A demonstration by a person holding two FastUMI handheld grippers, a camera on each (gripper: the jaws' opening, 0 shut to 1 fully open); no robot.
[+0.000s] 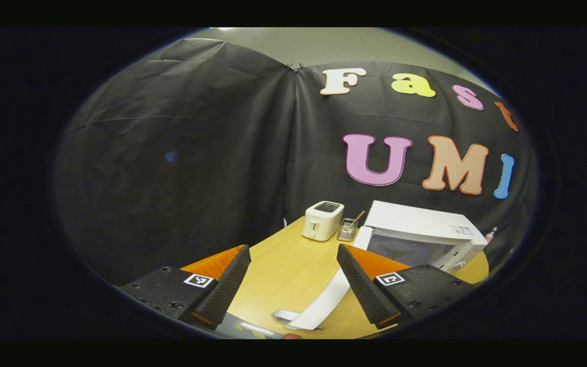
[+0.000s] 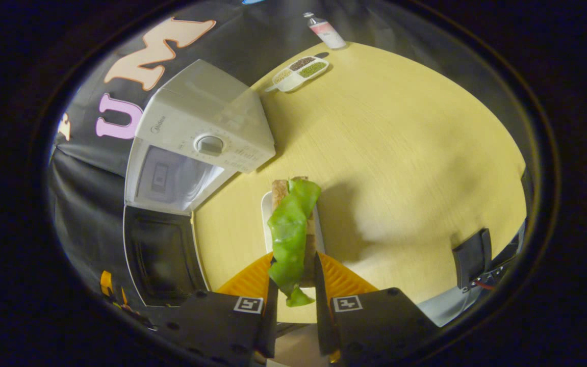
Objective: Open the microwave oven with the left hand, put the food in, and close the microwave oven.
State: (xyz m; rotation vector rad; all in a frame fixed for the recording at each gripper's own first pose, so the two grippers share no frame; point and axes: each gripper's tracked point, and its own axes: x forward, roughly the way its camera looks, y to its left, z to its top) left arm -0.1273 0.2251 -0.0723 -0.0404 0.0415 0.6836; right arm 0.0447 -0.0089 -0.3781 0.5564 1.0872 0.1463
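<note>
Green-leafed sandwich (image 2: 293, 229) pinched in right gripper (image 2: 295, 290) — microwave (image 2: 191, 148) door agape.

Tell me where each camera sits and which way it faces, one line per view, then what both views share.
Left gripper view: rides the left gripper, open and empty, looking level across the wooden table at the toaster and the microwave with its door swung open.
Right gripper view: rides the right gripper, rolled sideways and angled down at the table, its fingers shut on a sandwich with green lettuce above a white plate.
Shared: the microwave, its open door and the table.
</note>
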